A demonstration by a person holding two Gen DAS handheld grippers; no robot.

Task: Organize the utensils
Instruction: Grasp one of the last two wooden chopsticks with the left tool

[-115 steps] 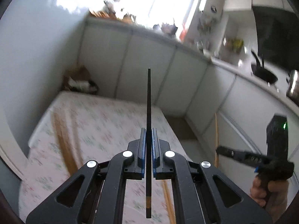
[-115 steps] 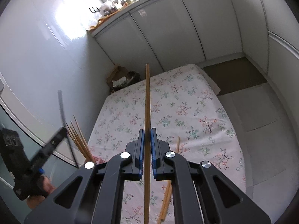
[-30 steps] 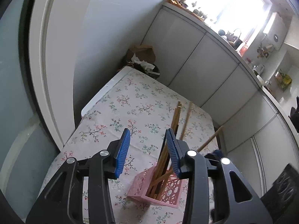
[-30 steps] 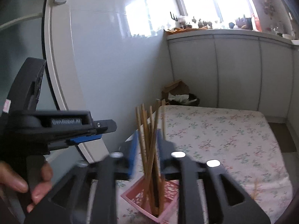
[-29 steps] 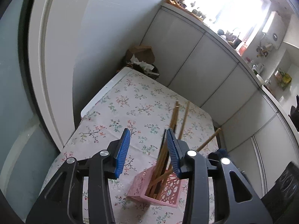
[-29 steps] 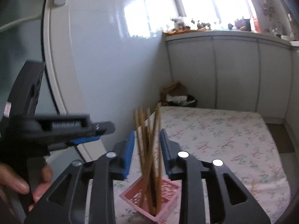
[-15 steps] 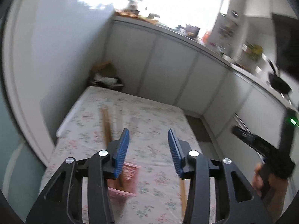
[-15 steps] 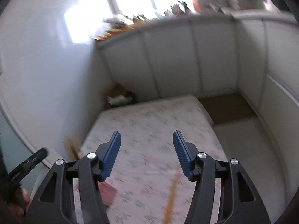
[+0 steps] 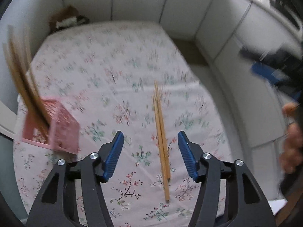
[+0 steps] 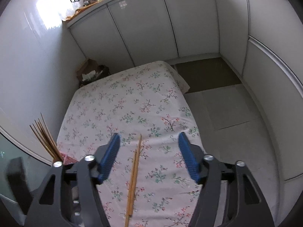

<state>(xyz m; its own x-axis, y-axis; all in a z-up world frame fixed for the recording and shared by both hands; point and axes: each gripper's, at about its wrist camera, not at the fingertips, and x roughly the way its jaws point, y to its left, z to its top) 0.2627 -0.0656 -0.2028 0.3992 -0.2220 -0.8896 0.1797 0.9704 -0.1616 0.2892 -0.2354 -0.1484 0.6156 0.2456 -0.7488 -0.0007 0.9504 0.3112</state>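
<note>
A pink lattice holder [image 9: 56, 130] stands on the floral table at the left and holds several wooden chopsticks [image 9: 20, 79]. It shows in the right wrist view [image 10: 67, 159] at the lower left with its chopsticks [image 10: 44, 140]. Wooden chopsticks [image 9: 161, 138] lie loose on the cloth, also in the right wrist view [image 10: 133, 176]. My left gripper [image 9: 150, 156] is open and empty above them. My right gripper [image 10: 149, 158] is open and empty over the same chopsticks.
The floral tablecloth [image 10: 132, 102] covers a table against the white wall. White cabinets [image 10: 151, 22] run along the back and right. A cardboard box with rubbish [image 10: 90, 71] sits behind the far table edge. A floor mat [image 10: 206, 75] lies right of the table.
Both grippers let go of their chopsticks into the pink holder, opened wide, and swung back over the loose chopsticks on the cloth.
</note>
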